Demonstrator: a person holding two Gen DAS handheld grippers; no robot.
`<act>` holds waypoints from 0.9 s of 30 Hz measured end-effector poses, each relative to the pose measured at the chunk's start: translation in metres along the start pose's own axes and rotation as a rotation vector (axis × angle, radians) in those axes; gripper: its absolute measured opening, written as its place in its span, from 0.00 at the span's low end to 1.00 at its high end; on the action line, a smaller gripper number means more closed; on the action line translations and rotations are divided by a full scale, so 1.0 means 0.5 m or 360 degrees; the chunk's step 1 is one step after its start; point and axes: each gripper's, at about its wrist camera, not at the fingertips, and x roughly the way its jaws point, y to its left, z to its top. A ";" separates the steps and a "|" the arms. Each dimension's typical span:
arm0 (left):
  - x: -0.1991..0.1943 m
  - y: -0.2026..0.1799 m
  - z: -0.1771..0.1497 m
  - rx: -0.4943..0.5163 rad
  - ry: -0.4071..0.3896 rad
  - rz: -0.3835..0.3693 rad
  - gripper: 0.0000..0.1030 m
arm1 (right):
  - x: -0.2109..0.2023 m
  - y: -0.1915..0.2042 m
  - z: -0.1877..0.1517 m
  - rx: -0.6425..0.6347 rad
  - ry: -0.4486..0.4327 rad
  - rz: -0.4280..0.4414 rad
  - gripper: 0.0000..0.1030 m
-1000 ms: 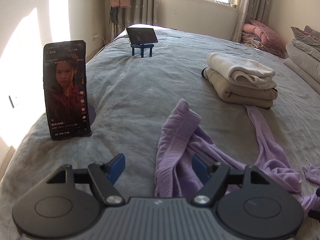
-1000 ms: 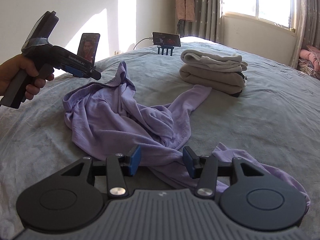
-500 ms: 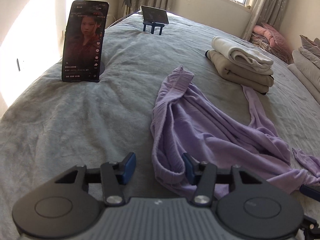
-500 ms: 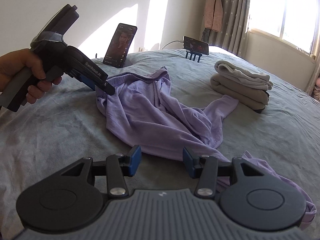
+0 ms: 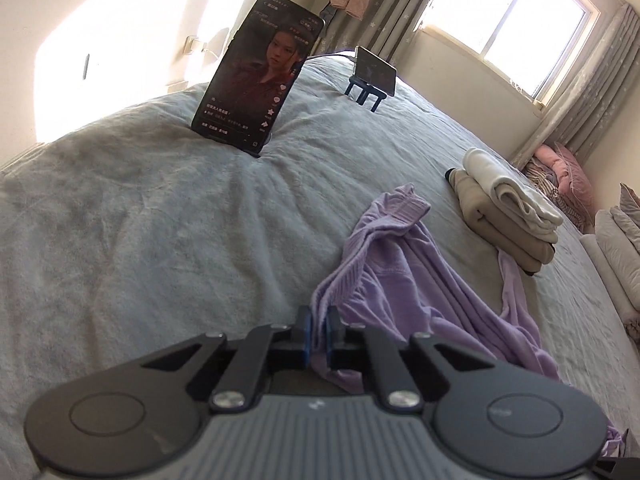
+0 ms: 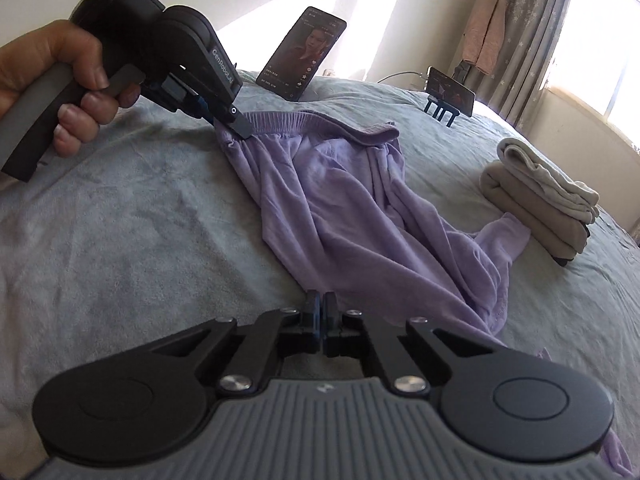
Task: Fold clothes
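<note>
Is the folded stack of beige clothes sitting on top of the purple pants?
No, the folded stack rests on the grey bedspread, beside one leg end of the purple pants.

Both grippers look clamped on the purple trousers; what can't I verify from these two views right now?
- Right gripper: its body hides whether cloth sits between the pads.
- Purple trousers: the leg ends are cut off behind the gripper bodies in both views.
- Folded stack: the bottom dark item is mostly covered.
- Left gripper: its jaws are closing on the waistband; grip depth is hidden.

Both jaws shut, L [image 5: 317, 330] closing.
</note>
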 end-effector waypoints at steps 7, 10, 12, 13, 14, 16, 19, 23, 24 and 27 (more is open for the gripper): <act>-0.092 0.059 0.003 -0.0186 -0.0017 -0.0108 0.06 | -0.118 -0.028 0.004 0.0161 -0.0014 0.0125 0.00; -0.139 0.084 -0.016 -0.0197 -0.0020 -0.0124 0.06 | -0.161 -0.017 -0.001 0.0186 0.0008 0.0192 0.00; -0.169 0.100 -0.031 -0.0206 -0.0020 -0.0129 0.05 | -0.180 0.000 -0.002 0.0177 0.0037 0.0240 0.00; -0.183 0.108 -0.039 -0.0213 -0.0020 -0.0130 0.05 | -0.187 0.009 -0.002 0.0173 0.0056 0.0260 0.00; -0.198 0.116 -0.046 -0.0219 -0.0021 -0.0132 0.05 | -0.191 0.019 0.000 0.0169 0.0078 0.0277 0.00; -0.222 0.132 -0.064 -0.0216 -0.0012 -0.0140 0.05 | -0.199 0.037 0.004 0.0159 0.0117 0.0305 0.00; -0.222 0.146 -0.087 -0.0175 0.0052 -0.0126 0.06 | -0.198 0.049 0.023 0.0181 0.0139 0.0338 0.05; -0.209 0.153 -0.104 -0.0138 0.0054 -0.0148 0.10 | -0.174 0.056 0.064 0.0230 0.0133 0.0345 0.27; -0.210 0.152 -0.106 -0.0121 0.0043 -0.0167 0.17 | -0.167 0.057 0.072 0.0245 0.0122 0.0337 0.37; -0.210 0.153 -0.110 -0.0098 0.0019 -0.0211 0.29 | -0.141 0.059 0.102 0.0302 0.0070 0.0333 0.62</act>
